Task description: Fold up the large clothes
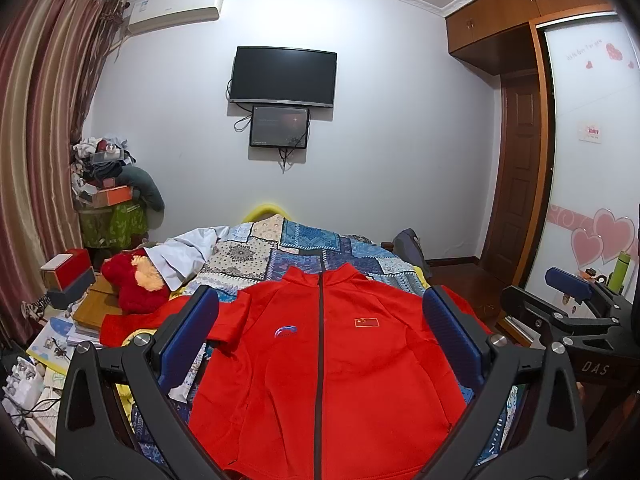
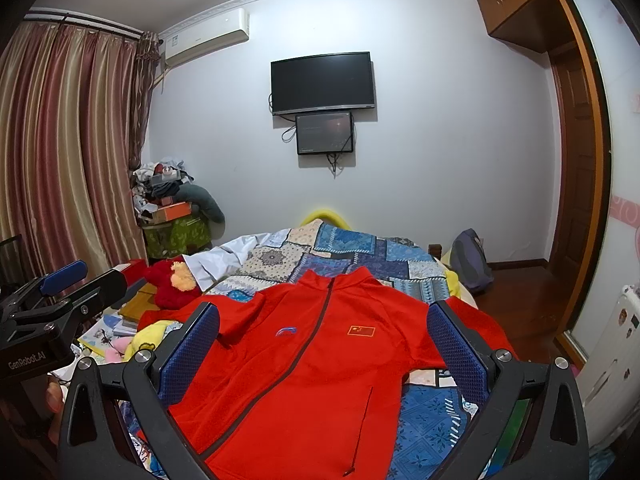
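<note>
A red zip-up jacket (image 1: 320, 360) lies flat, front up, on the patchwork bedspread (image 1: 296, 248), collar toward the far wall. Its sleeves spread out to both sides. It also shows in the right wrist view (image 2: 304, 360). My left gripper (image 1: 320, 340) is open and empty, held above the jacket's chest. My right gripper (image 2: 324, 344) is open and empty too, above the jacket's right half. The right gripper also shows at the right edge of the left wrist view (image 1: 560, 296), and the left gripper shows at the left edge of the right wrist view (image 2: 76, 280).
A red plush toy (image 1: 132, 284) and a white cloth (image 1: 184, 256) lie at the bed's left. Boxes and books (image 1: 68, 280) crowd the left side. A clutter pile (image 1: 104, 176) stands by the curtain. A wardrobe (image 1: 592, 160) stands right, a backpack (image 2: 472, 256) by the bed.
</note>
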Action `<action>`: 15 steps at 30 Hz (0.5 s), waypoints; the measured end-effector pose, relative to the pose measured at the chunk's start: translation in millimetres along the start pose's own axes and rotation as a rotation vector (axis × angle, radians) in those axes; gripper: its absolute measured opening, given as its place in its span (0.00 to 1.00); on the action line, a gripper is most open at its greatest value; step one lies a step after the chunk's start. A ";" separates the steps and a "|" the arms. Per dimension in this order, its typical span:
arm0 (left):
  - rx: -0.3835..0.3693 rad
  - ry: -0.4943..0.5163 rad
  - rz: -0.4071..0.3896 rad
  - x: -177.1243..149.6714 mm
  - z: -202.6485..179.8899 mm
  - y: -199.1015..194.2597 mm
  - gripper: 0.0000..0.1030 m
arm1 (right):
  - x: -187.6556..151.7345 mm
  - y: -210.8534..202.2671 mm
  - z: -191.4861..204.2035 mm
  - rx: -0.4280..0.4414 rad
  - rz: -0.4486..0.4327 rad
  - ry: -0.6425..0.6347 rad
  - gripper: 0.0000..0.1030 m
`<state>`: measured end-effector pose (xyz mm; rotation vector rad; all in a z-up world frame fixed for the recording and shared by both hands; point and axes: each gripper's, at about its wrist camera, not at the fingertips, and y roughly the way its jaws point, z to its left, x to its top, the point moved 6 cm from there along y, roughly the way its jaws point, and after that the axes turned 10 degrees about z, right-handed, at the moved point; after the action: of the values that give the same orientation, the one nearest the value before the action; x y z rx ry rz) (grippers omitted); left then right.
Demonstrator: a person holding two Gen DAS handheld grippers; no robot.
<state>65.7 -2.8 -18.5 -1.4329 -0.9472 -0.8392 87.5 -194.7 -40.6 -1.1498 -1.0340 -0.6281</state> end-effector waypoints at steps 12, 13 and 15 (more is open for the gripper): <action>-0.001 -0.004 0.003 -0.2 1.5 0.9 1.00 | -0.1 0.4 -0.1 0.000 0.003 0.001 1.00; -0.001 -0.004 0.004 -0.2 1.7 1.4 1.00 | 0.1 0.3 -0.4 0.001 0.004 0.002 1.00; -0.001 -0.004 0.006 -0.3 1.8 2.4 1.00 | -0.1 0.3 -0.3 0.001 0.004 0.002 1.00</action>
<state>67.7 -1.1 -19.9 -1.4384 -0.9457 -0.8329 87.8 -194.9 -40.8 -1.1494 -1.0300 -0.6256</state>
